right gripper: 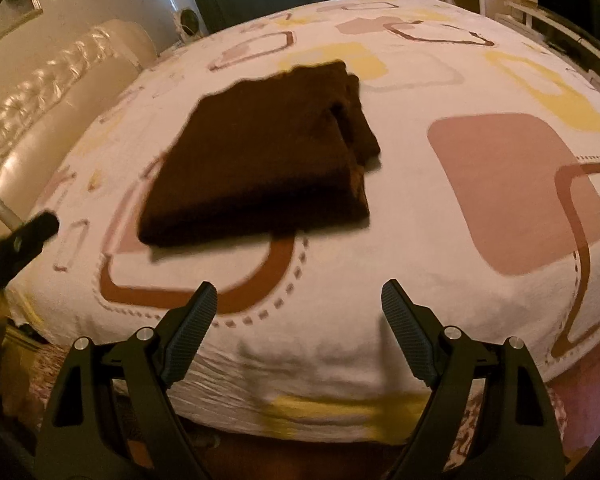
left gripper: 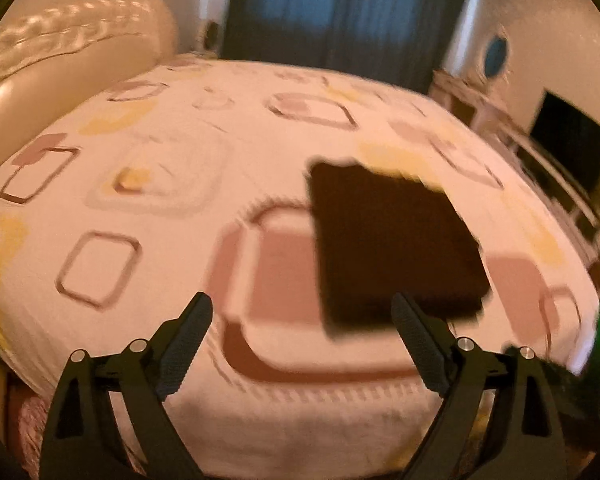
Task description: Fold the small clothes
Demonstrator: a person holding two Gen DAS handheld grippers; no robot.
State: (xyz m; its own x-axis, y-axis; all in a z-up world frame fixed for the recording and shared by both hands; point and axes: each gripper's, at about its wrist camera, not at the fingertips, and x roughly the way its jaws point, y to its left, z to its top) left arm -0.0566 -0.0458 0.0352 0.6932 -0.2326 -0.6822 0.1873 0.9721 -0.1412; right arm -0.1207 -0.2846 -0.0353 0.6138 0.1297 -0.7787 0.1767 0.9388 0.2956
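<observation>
Above bed [right gripper: 340, 336], both claws angled down, jaws wide, empty

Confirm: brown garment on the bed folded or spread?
Folded. The brown garment lies as a compact rectangle on the bedsheet, layered edges visible at its right side.

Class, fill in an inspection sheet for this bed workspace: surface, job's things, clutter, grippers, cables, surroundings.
Surface: bed with patterned sheet, fairly smooth.
Job's things: dark cloth lying folded on the sheet, nothing holding it.
Clutter: nothing seen.
Grippers: left gripper open, empty; right gripper open, empty, near the bed's edge.
Cables: nothing seen.
Surroundings: padded headboard, blue curtain, dark screen on white furniture.
</observation>
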